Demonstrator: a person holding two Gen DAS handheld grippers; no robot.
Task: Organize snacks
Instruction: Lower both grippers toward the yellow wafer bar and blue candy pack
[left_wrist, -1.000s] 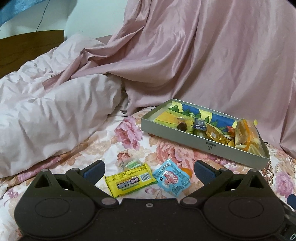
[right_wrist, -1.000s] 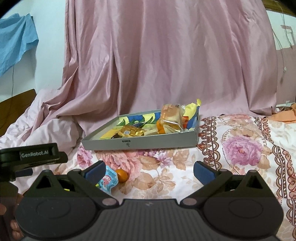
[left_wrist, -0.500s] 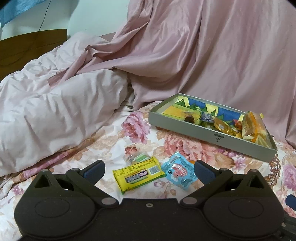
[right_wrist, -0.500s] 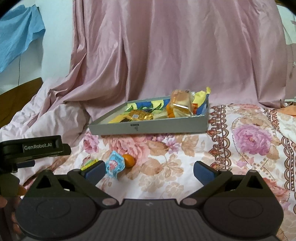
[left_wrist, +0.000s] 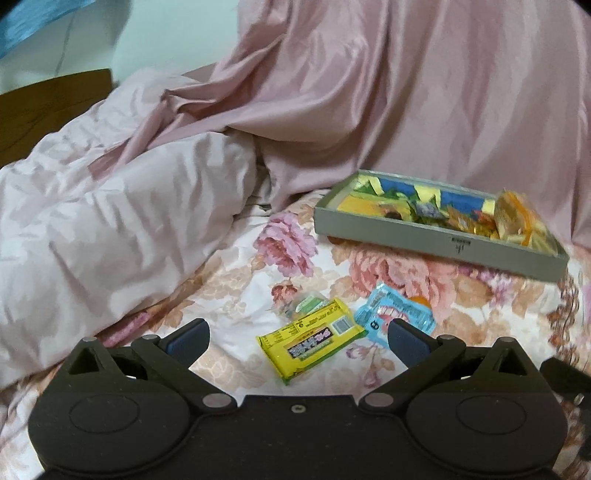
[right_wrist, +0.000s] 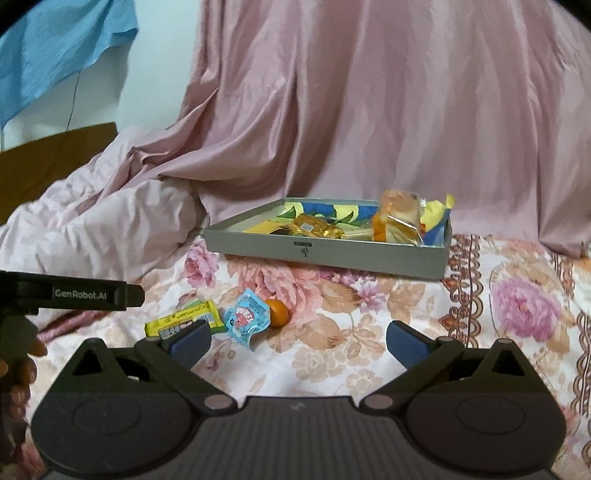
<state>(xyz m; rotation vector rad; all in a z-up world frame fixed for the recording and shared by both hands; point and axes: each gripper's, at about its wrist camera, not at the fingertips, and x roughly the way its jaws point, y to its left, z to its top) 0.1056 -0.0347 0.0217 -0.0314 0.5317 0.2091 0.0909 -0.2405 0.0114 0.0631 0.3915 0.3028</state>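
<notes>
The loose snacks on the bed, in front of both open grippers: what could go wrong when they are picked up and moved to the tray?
1. The yellow packet and the blue packet touch at the edges, so the left gripper may drag both.
2. The small orange is round and the bedsheet is soft; a nudge could roll it away.
3. The tray is already crowded on its right side, so a new packet may slide out.

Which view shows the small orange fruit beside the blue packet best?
The right wrist view: the orange fruit shows nearly whole, touching the blue packet. In the left wrist view only a sliver of the fruit peeks out behind the packet.
</notes>
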